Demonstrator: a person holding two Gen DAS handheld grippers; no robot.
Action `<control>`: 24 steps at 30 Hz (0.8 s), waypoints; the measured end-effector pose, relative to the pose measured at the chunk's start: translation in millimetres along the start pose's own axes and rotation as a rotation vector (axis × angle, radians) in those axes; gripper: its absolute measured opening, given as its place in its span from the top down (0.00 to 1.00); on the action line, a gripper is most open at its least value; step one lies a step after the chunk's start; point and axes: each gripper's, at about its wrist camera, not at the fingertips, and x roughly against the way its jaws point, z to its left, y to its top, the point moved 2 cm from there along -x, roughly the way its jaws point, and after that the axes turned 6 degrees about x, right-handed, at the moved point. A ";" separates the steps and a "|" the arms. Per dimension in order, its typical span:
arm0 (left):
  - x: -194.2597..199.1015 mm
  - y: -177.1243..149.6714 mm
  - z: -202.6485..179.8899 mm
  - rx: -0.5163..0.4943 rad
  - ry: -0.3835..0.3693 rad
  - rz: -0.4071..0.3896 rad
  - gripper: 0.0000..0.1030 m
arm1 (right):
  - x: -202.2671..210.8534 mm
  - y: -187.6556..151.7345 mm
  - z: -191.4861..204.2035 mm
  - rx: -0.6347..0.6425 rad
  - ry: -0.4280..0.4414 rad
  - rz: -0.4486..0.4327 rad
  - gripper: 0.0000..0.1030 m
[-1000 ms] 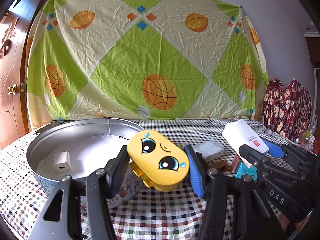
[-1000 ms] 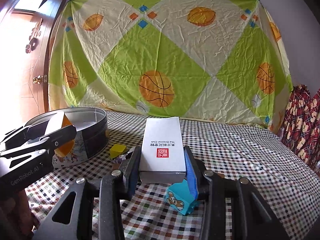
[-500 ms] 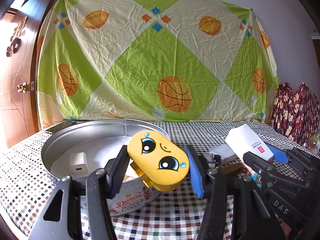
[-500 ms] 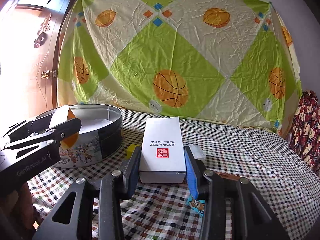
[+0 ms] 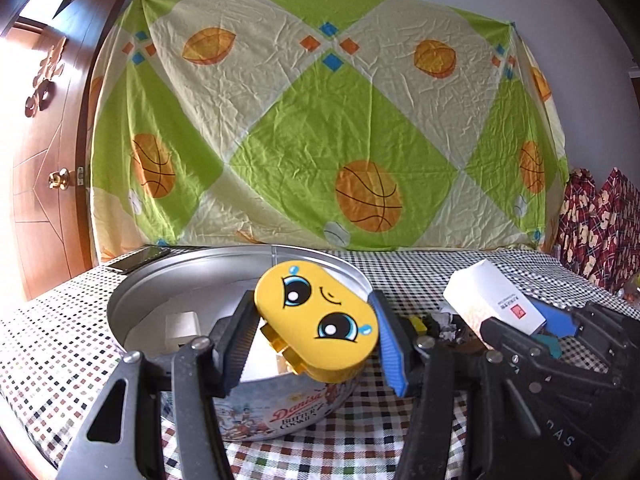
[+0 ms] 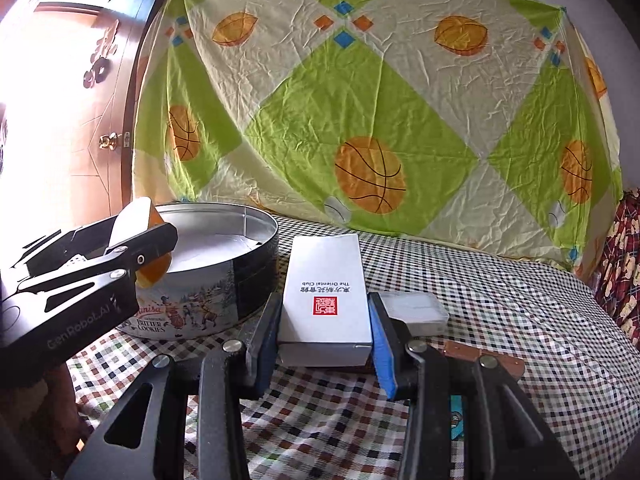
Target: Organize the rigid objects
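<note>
While the left gripper (image 5: 316, 344) clamps a yellow toy (image 5: 318, 324) over the near rim of the cookie tin (image 5: 160, 280), the right gripper (image 6: 324, 332) grips a white box (image 6: 326, 300) beside it; both seem mid-delivery, needing release inside the tin.

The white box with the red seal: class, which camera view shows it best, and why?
The right wrist view: the white box lies centred between the right gripper fingers, its printed top fully readable. The left wrist view shows it only at the right edge, tilted and partly hidden.
</note>
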 end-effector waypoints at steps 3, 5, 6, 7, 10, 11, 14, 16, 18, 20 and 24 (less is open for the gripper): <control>-0.4 0.7 4.1 0.004 0.008 -0.001 0.46 | -0.5 1.4 4.0 0.008 0.006 -0.001 0.58; -0.6 0.9 6.4 0.006 0.011 -0.002 0.46 | -1.2 2.3 6.3 0.013 0.011 0.000 0.58; -0.7 1.2 7.5 0.007 0.013 -0.003 0.46 | -1.5 2.9 7.2 0.015 0.012 0.001 0.58; -0.9 1.3 8.5 0.007 0.015 -0.003 0.46 | -1.8 3.2 8.2 0.015 0.014 0.002 0.58; -1.0 2.3 12.6 0.010 0.025 -0.004 0.46 | -3.4 3.8 10.0 0.010 0.022 0.008 0.58; -0.9 2.5 13.9 0.011 0.029 -0.005 0.46 | -4.3 4.4 11.1 0.008 0.027 0.009 0.58; -1.0 3.3 19.0 0.015 0.040 -0.006 0.46 | -6.2 6.5 16.9 0.019 0.033 0.010 0.58; -1.2 3.5 22.4 0.018 0.047 -0.008 0.46 | -6.7 7.3 21.0 0.027 0.038 0.008 0.58; -1.5 3.6 25.5 0.023 0.050 -0.007 0.46 | -7.3 8.2 23.5 0.030 0.044 0.009 0.58; -1.6 4.0 28.6 0.027 0.054 -0.008 0.46 | -8.1 9.4 25.3 0.030 0.050 0.011 0.58; -1.6 4.8 33.6 0.028 0.062 -0.012 0.46 | -9.3 11.4 30.8 0.039 0.061 0.012 0.58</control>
